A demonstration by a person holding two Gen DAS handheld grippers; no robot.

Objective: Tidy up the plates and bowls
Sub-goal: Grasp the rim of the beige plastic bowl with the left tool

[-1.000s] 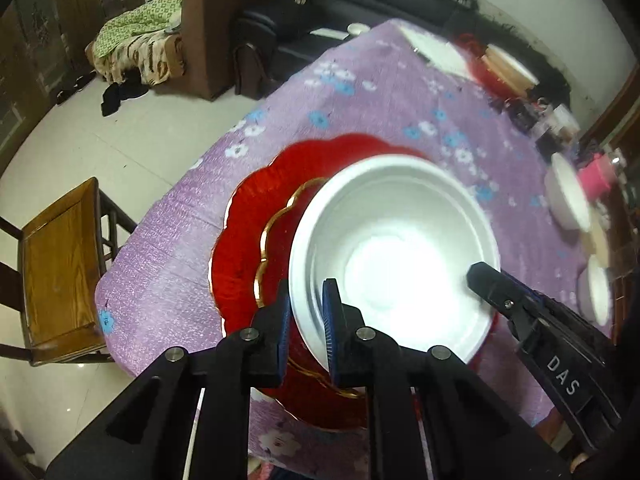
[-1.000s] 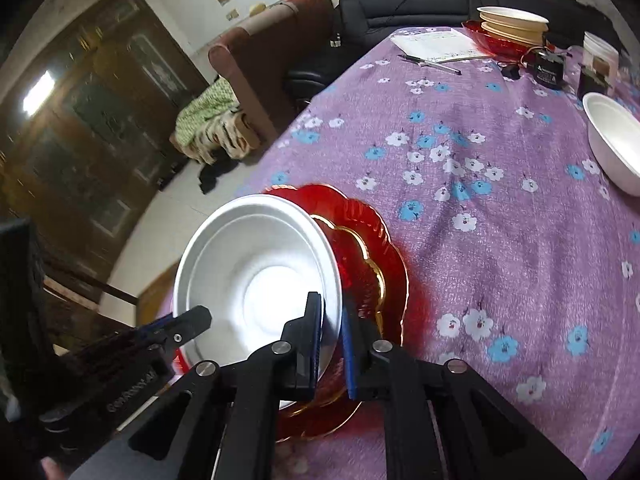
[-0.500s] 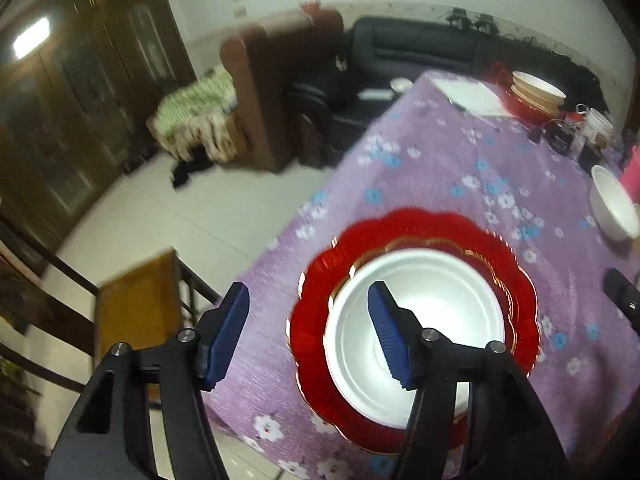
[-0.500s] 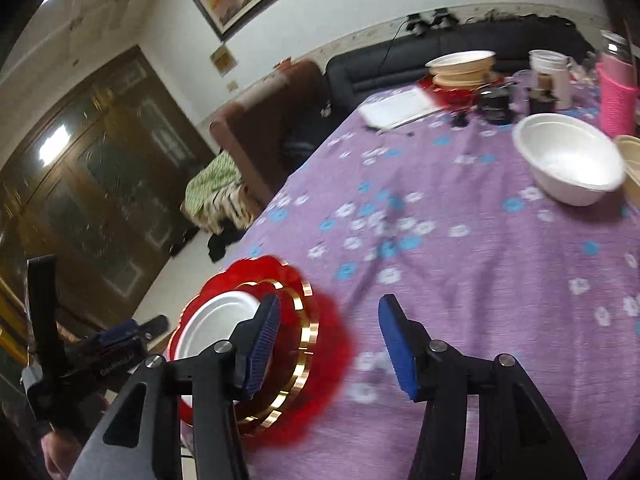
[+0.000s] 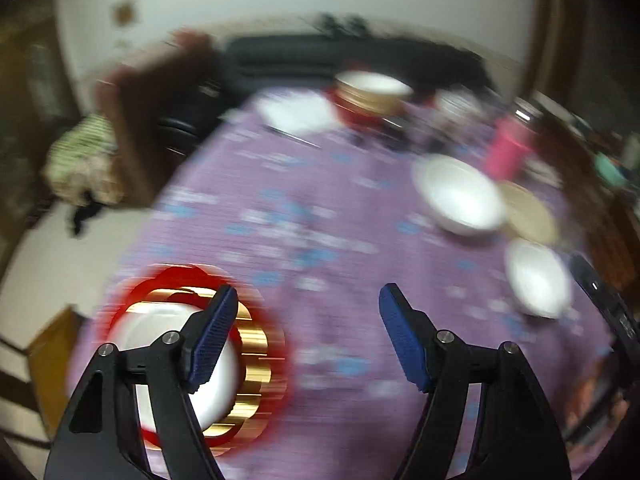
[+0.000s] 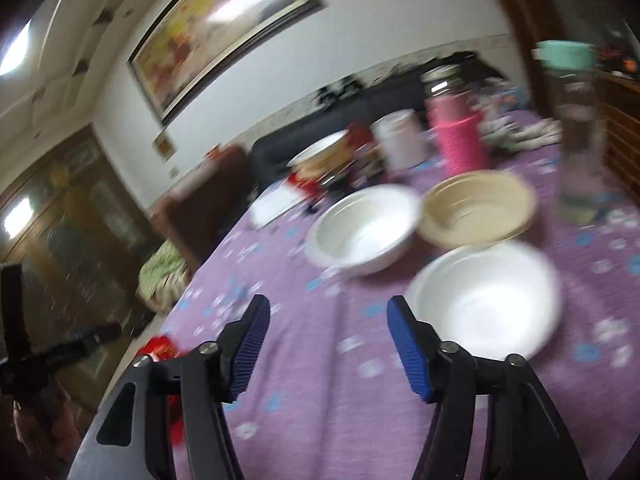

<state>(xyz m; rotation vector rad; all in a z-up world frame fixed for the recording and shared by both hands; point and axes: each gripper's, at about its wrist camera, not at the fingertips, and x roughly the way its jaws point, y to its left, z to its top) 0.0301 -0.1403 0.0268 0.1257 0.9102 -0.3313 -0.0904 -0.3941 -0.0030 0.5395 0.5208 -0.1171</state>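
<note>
Both grippers are spread wide and hold nothing. The left gripper (image 5: pixel 306 334) hovers above the bench (image 5: pixel 320 248); its left finger overlaps the near-left stack, a white bowl (image 5: pixel 160 344) seated in a gold-rimmed red plate (image 5: pixel 272 360). The right gripper (image 6: pixel 328 344) hovers over bare cloth, with the near bowl (image 6: pixel 486 300) just right of its right finger.

Layout outward from the right fingers:
1. Near bowl, white, upright, mouth up, closest to the fingers.
2. Mid bowl (image 6: pixel 366 230), white, farther and to the left.
3. Tan bowl (image 6: pixel 478 204), beside the mid bowl on its right; whether the rims touch cannot be told through the blur.
4. Pink cup (image 6: pixel 460 140), a clear bottle (image 6: pixel 578 132) and a far stack of dishes (image 6: pixel 320 156) lie beyond.

Judgement: the next pickup is probably a loose bowl, destined for the near-left stack. The near bowl lies ahead and right of the right fingers, so the right gripper is the nearer one; the left view shows that same bowl far to its right. Bowls are round, so no long axis governs; a rim pinch on the near edge suits. Both views are blurred.
</note>
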